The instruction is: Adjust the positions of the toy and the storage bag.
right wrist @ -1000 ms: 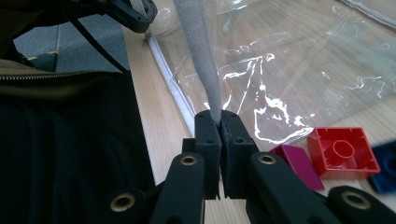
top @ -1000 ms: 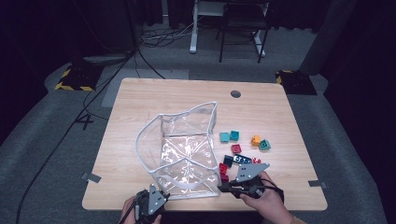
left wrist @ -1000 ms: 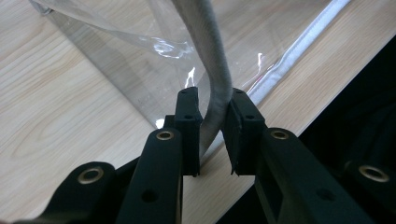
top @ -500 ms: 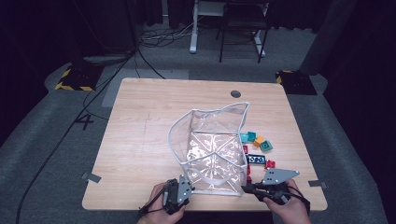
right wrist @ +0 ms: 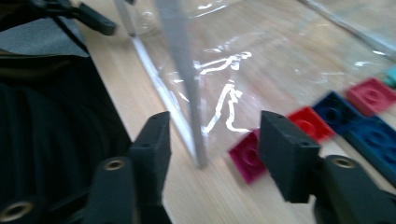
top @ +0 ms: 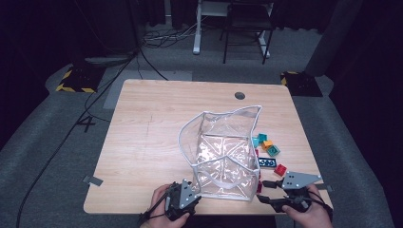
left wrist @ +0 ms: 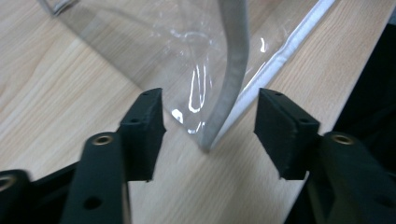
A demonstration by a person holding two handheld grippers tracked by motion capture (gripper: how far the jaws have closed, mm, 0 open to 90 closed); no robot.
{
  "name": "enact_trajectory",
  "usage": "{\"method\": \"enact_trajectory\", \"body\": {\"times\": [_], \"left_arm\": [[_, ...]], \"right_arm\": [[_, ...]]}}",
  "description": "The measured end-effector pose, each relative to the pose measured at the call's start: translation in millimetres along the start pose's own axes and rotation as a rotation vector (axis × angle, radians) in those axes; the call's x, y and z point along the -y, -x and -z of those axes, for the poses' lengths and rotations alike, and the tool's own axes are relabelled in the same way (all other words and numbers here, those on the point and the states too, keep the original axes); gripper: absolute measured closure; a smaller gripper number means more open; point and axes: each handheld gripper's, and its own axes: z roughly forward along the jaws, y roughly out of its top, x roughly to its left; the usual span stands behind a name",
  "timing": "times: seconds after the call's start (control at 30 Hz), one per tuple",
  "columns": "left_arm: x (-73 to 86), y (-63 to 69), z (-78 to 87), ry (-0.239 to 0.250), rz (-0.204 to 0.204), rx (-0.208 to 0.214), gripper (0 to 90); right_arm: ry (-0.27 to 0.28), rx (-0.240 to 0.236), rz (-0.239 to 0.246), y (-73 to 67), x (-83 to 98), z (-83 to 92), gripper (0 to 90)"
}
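The left gripper (top: 190,198) has just been opening, and its jaws now stand apart around the near left corner seam of the clear plastic bag (top: 223,152) without pressing it, so it should back straight off to leave the bag upright near the table's (top: 142,123) front edge. The right gripper (top: 266,190) has likewise just been opening and grips nothing, its jaws around the near right corner. To its right lie the toy bricks (top: 268,151); I judge it should withdraw without nudging the magenta brick (right wrist: 250,156) beside that corner.
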Motion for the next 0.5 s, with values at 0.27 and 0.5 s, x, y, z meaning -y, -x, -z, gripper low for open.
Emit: {"method": "enact_trajectory", "body": {"times": [0.27, 0.5], "left_arm": [[12.8, -26.0, 14.0, 0.007, 0.059, -0.006, 31.4], [19.9, -68.4, 5.5, -0.103, 0.073, -0.020, 25.2]], "right_arm": [[0.033, 0.102, -0.085, 40.7, 11.4, 15.6, 34.3], [0.035, 0.262, -0.176, 92.5, 22.2, 13.8, 28.9]]}}
